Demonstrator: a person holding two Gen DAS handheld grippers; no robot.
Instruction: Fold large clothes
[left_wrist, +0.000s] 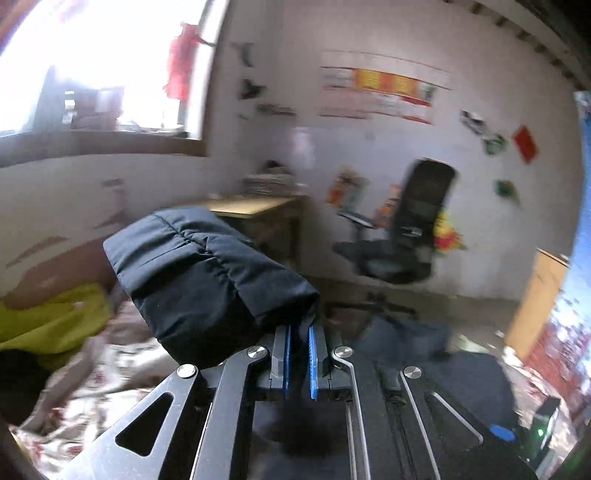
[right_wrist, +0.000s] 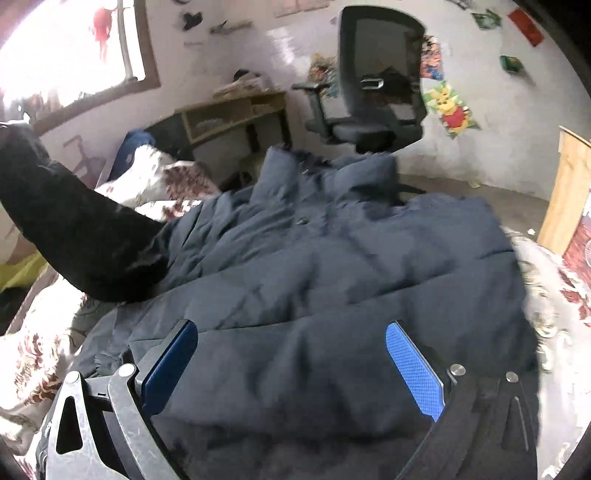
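A large dark navy padded jacket (right_wrist: 314, 258) lies spread on a bed with a floral cover (right_wrist: 565, 295). Its sleeve (left_wrist: 207, 273) is lifted in the air, and my left gripper (left_wrist: 299, 332) is shut on the cuff, fabric pinched between the blue pads. In the right wrist view that raised sleeve (right_wrist: 77, 229) rises at the left. My right gripper (right_wrist: 291, 354) stands open just above the jacket's lower part, its blue pads (right_wrist: 413, 365) wide apart with quilted fabric below them.
A black office chair (right_wrist: 380, 85) and a wooden desk (right_wrist: 236, 110) stand by the far wall beyond the bed. A yellow-green cloth (left_wrist: 51, 321) lies at the left. A wooden panel (right_wrist: 569, 188) stands at the right, with a bright window (left_wrist: 99, 62) at upper left.
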